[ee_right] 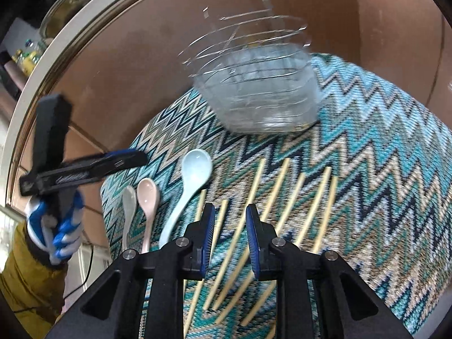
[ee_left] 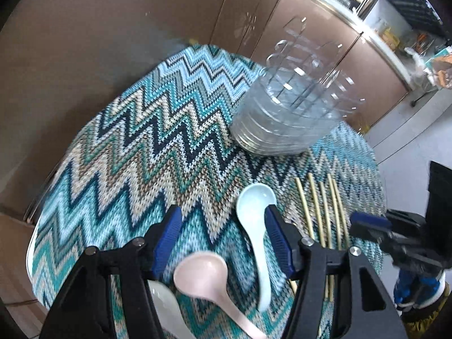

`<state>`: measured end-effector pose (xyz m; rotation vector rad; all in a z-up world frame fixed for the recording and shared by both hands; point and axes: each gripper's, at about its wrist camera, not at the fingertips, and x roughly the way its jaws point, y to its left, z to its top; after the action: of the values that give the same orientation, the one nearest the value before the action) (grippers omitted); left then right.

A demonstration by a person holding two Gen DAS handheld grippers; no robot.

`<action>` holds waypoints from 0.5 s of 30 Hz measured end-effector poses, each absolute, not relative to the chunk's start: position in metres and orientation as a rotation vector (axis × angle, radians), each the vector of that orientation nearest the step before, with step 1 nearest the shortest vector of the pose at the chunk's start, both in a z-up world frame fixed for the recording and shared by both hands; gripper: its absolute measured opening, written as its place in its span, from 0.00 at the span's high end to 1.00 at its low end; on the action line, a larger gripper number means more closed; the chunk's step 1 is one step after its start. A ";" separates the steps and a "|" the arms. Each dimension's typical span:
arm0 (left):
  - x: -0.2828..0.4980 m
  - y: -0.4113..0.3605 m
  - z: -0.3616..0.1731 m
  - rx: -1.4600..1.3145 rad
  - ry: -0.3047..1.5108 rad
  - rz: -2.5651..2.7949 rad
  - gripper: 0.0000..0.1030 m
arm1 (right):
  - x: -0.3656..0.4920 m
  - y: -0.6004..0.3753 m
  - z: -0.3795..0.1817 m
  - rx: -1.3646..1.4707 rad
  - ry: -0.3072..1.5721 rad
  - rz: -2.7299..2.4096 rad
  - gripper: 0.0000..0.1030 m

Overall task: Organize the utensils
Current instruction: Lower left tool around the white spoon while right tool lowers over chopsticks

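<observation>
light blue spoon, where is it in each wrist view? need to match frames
Left wrist view: light blue spoon lower centre, bowl toward the clear organizer, handle running down beside the right finger of the left tool.
Right wrist view: light blue spoon left of centre, right of the pink spoon.
Shared landmark: clear organizer standing on the zigzag cloth beyond the spoons.

A: The cloth [ee_left: 147, 141] on the desk has teal, navy and beige zigzags.
B: The spoons are pale blue [ee_left: 254, 214], pink [ee_left: 203, 276] and white [ee_right: 128, 206]; the chopsticks [ee_right: 254, 192] are tan.
</observation>
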<state>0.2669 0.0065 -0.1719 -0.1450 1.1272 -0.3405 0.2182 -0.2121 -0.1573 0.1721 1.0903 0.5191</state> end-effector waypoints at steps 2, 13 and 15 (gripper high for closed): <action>0.276 0.002 -0.180 -0.138 1.160 -0.362 0.47 | 0.220 -0.204 -0.160 0.149 1.110 0.536 0.78; 0.299 -0.022 -0.210 -0.112 1.269 -0.405 0.68 | 0.228 -0.180 -0.177 0.100 1.190 0.575 0.78; 0.301 -0.028 -0.215 -0.103 1.283 -0.411 0.72 | 0.230 -0.177 -0.181 0.094 1.202 0.575 0.78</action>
<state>0.3010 -0.0277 -0.2148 -0.1033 1.2834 -0.4112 0.2297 -0.1766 -0.1808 0.0937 1.2018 0.5750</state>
